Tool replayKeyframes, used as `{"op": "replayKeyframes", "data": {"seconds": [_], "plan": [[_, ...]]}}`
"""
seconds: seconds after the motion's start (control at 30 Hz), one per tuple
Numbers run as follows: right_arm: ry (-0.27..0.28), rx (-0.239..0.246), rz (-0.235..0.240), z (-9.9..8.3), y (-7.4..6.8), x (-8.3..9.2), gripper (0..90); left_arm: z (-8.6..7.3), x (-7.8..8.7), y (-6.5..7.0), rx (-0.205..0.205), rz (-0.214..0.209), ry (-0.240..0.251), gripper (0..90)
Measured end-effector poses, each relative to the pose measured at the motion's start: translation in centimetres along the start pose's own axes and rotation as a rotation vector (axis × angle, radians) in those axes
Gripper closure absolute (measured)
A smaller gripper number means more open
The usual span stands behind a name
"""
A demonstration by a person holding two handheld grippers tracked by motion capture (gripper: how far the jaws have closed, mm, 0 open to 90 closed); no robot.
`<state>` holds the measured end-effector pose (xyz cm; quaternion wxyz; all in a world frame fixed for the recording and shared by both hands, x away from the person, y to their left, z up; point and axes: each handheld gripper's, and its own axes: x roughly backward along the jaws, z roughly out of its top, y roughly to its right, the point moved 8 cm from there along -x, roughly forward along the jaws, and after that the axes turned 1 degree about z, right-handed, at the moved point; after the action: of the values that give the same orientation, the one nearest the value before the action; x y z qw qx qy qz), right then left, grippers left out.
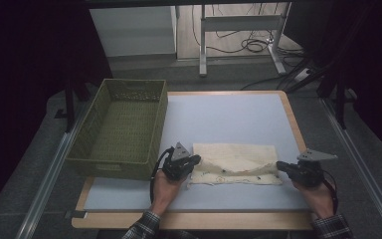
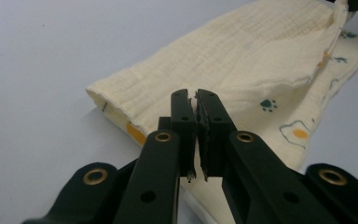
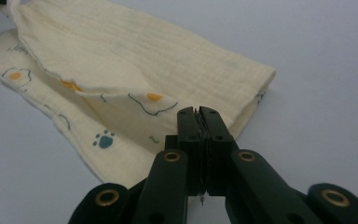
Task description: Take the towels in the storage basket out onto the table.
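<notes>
Left gripper (image 1: 195, 160): we find its jaws pressed together on the left end of the cloth (image 1: 236, 163); in the left gripper view (image 2: 195, 103) a sliver of cream fabric sits pinched between the ribbed pads. Right gripper (image 1: 280, 166): we record its jaws likewise clamped, on the right end of the cloth; in the right gripper view (image 3: 198, 112) a thin edge of fabric and a loose thread show between the pads.

Cloth: cream muslin (image 2: 242, 60), printed with small paw marks and egg shapes (image 3: 121, 70), folded lengthwise. We see it lying on the near half of the table (image 1: 229, 117), stretched between the two grippers, its upper layer lifted and sagging in the middle over the lower layer.

Table: pale blue-grey top with a wooden rim.

Basket (image 1: 121, 127): green woven, rectangular, at the table's left edge, just beside the left gripper, apart from the cloth.

Hands: we note a person's left hand (image 1: 166, 184) and right hand (image 1: 318, 191), each in a plaid cuff.
</notes>
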<state>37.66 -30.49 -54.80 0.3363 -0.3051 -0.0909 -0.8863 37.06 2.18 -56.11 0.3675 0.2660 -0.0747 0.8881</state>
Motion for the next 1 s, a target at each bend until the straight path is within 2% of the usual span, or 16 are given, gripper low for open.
{"op": "replayKeyframes", "data": {"seconds": [0.23,0.53,0.6,0.7,0.8,0.87,1.0], "plan": [[0.0,0.001,0.013,-1.1,-0.9,0.7,87.9,-0.8,0.9,1.0,-0.018,-0.01,-0.007,86.1],[-0.018,-0.007,0.033,-2.5,-1.6,0.5,86.7,-3.0,1.0,1.8,-0.037,-0.019,-0.072,84.1],[-0.024,-0.01,0.037,-2.8,-1.7,0.6,85.2,-3.5,1.1,2.0,-0.034,-0.04,-0.085,80.0],[-0.02,-0.02,0.047,-3.0,-1.9,1.0,79.6,-3.9,1.8,2.3,-0.034,-0.051,-0.082,67.2],[-0.017,-0.021,0.039,-3.0,-1.7,2.0,76.9,-3.7,2.7,2.3,-0.014,-0.063,-0.062,58.8],[-0.008,-0.023,0.031,-2.9,-1.5,2.6,75.9,-3.3,3.3,2.2,-0.012,-0.054,-0.047,53.6],[0.009,-0.03,0.019,-2.2,-1.1,3.5,74.8,-2.5,3.7,1.8,-0.006,-0.041,-0.032,51.0]]}}
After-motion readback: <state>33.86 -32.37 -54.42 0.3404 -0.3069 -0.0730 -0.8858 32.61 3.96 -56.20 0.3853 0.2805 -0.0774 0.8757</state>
